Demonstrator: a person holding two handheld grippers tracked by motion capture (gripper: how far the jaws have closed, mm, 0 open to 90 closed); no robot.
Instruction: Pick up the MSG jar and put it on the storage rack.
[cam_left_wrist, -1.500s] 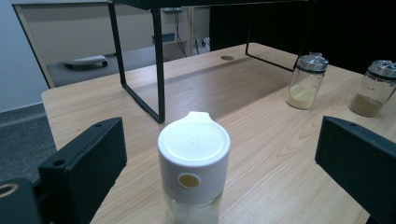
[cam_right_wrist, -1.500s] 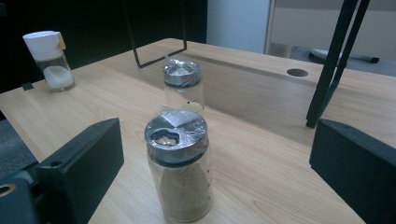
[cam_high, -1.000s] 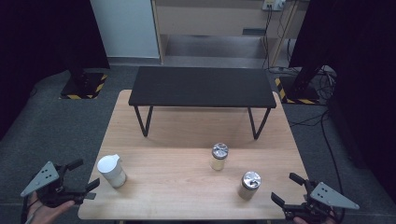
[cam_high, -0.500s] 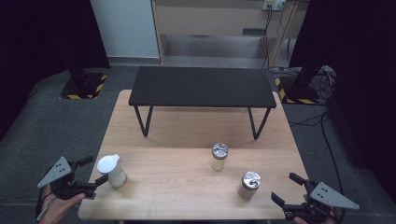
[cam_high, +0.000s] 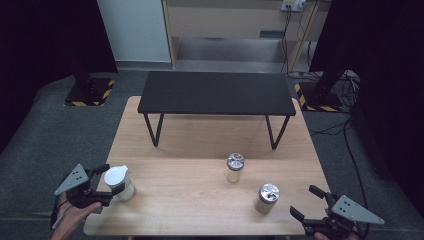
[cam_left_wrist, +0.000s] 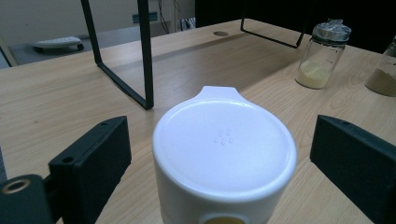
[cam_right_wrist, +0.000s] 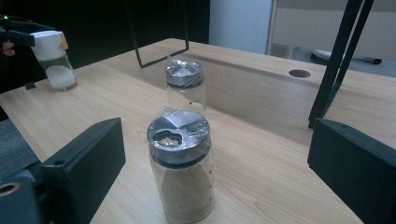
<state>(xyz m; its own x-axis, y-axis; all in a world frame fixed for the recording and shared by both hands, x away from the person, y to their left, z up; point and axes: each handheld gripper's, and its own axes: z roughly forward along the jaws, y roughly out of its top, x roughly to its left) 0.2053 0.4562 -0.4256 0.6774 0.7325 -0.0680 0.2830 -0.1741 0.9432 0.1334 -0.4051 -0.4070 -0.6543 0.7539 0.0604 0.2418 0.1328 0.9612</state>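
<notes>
My left gripper (cam_high: 111, 181) straddles the white-lidded jar (cam_high: 120, 182) at the table's seven o'clock corner, jaws just closing but not yet pressing. My right gripper (cam_high: 309, 202) sits released near the foil-capped jar (cam_high: 266, 198). I read no labels.

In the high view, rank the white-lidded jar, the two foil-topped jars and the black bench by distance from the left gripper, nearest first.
1. White-lidded jar: between the jaws of the left gripper, at the table's left edge.
2. Middle foil-topped jar: centre-right of the table.
3. Right foil-topped jar: farther right, near the right gripper.
The black bench, across the table's back, is too close to call against the middle jar.
</notes>
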